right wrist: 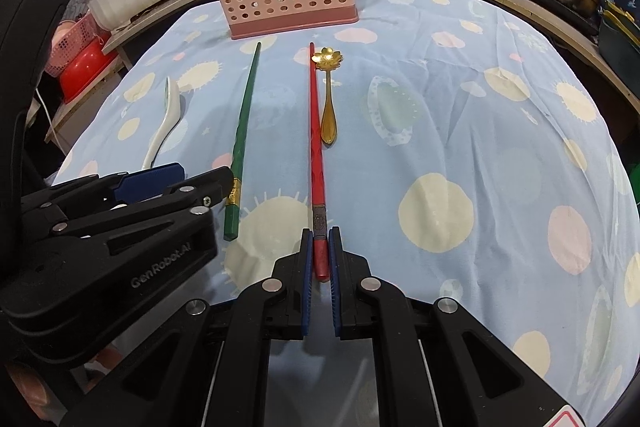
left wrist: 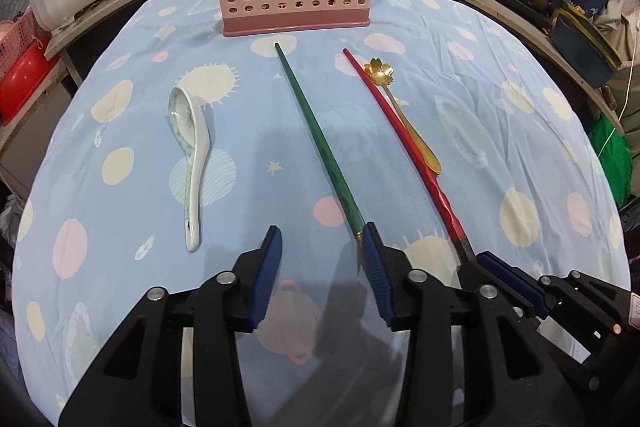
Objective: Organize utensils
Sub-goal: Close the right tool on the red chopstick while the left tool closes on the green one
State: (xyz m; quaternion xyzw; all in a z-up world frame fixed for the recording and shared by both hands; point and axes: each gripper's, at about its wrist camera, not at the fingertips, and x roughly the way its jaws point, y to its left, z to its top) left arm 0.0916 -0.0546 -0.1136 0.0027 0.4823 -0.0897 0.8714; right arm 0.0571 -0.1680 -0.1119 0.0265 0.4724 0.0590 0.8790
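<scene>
Right tool (right wrist: 321, 235) clamps red chopstick (right wrist: 314, 131), grip hidden leftward

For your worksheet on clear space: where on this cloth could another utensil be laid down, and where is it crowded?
Free: the wide stretch of cloth right of the gold spoon, and the strip between the white spoon and green chopstick. Crowded: the red chopstick lies right beside the gold spoon, and both grippers fill the near edge.

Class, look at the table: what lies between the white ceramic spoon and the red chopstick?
The green chopstick lies between the white ceramic spoon and the red chopstick, shown in both wrist views.
</scene>
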